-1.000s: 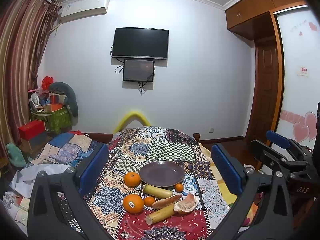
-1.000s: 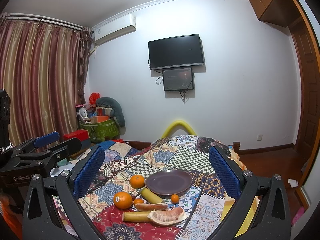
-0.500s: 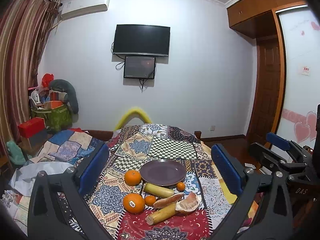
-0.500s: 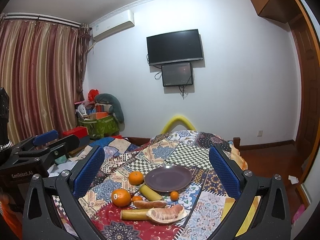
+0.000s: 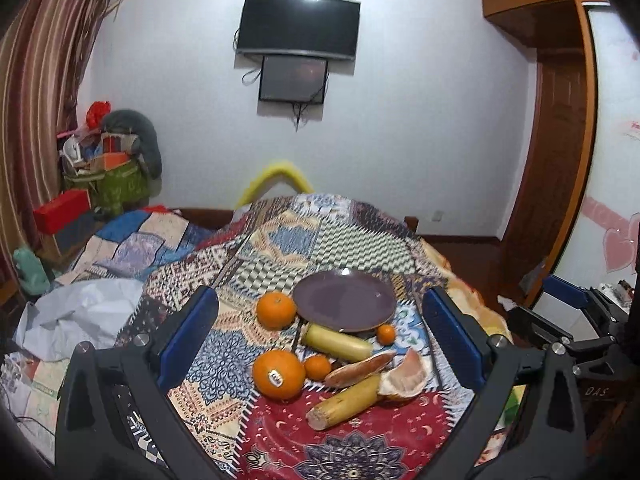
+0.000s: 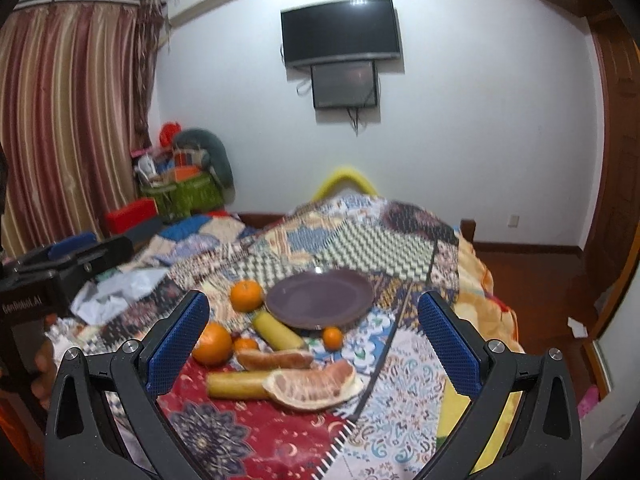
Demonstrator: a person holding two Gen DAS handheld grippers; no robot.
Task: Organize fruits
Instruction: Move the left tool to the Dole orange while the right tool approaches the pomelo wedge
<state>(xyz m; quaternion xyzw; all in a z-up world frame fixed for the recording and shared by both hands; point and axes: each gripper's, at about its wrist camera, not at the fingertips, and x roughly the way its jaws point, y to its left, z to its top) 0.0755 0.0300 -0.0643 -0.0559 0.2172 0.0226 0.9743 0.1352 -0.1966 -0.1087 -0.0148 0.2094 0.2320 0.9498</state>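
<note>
My two claws, left gripper [image 5: 320,330] and right gripper [image 6: 314,330], hang spread and empty before the fruit beside the bare round purple plate [image 5: 344,301], so next I'd probably reach for the stickered orange [image 5: 278,375].

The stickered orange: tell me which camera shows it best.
The left wrist view: the stickered orange sits whole and sharp, its white label facing the camera. In the right wrist view, the same orange is slightly blurred, partly hidden behind the right gripper's blue pad, and its label cannot be seen.
</note>
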